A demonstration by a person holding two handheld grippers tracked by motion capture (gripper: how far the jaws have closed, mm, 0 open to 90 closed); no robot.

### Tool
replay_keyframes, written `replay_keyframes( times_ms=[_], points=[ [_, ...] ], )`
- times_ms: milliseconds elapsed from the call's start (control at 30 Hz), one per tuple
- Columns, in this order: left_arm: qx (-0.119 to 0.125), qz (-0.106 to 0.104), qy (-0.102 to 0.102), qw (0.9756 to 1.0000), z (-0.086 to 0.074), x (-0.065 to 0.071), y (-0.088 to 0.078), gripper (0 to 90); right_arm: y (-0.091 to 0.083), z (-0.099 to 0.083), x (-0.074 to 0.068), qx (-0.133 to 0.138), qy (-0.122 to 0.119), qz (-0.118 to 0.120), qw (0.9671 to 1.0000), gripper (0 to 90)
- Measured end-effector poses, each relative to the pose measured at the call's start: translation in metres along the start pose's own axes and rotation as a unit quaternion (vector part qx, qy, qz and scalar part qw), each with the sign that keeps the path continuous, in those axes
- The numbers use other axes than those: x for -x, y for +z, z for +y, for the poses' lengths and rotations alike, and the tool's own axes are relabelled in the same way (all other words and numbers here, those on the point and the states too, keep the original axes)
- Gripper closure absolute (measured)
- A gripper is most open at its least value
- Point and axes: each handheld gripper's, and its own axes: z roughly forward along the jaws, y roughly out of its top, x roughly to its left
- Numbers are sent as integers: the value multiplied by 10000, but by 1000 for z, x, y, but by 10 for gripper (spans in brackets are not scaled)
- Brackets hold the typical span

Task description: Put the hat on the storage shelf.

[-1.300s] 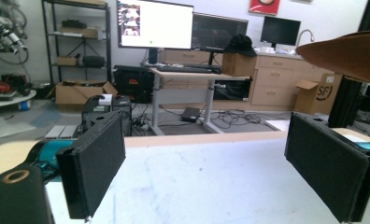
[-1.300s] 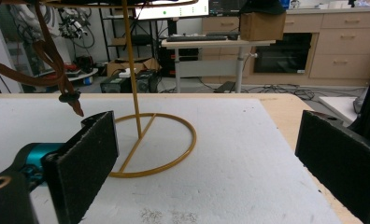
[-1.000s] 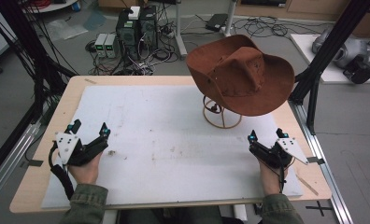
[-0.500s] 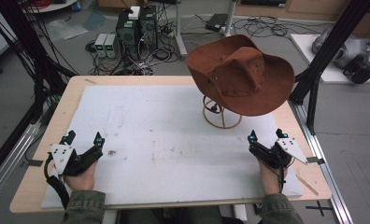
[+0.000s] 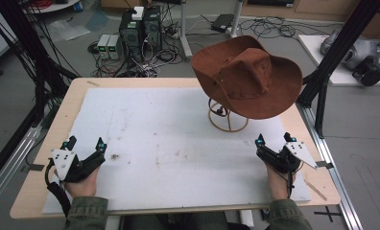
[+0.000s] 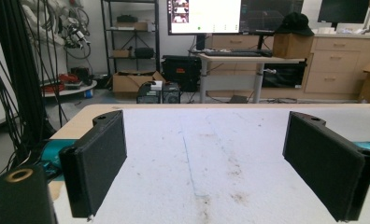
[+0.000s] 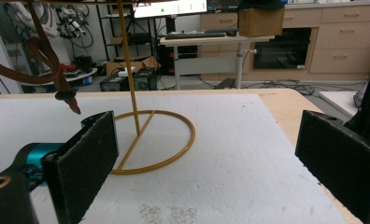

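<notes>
White foam mat (image 5: 178, 143) on lab table. Both grippers, left (image 5: 86, 144) and right (image 5: 273, 139), gape empty. Risk: snagging the dangling chin cord (image 7: 64, 95) tips the brown cowboy hat (image 5: 248, 81) off its wire stand (image 5: 228, 122).

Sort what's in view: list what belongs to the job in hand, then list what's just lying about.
Job in hand:
- hat
- stand
- left gripper, open
- right gripper, open
- white mat

Lying about:
- computers on the floor
- cables
- monitor
- desk
</notes>
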Motion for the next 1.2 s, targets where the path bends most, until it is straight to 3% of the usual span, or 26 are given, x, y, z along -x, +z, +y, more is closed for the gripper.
replay_keyframes(
  times_ms=[1200],
  points=[
    [-65,-58,-131,9999,-2,-2,-4,141,0,-1,1,-37,84,21,10000,52]
  ],
)
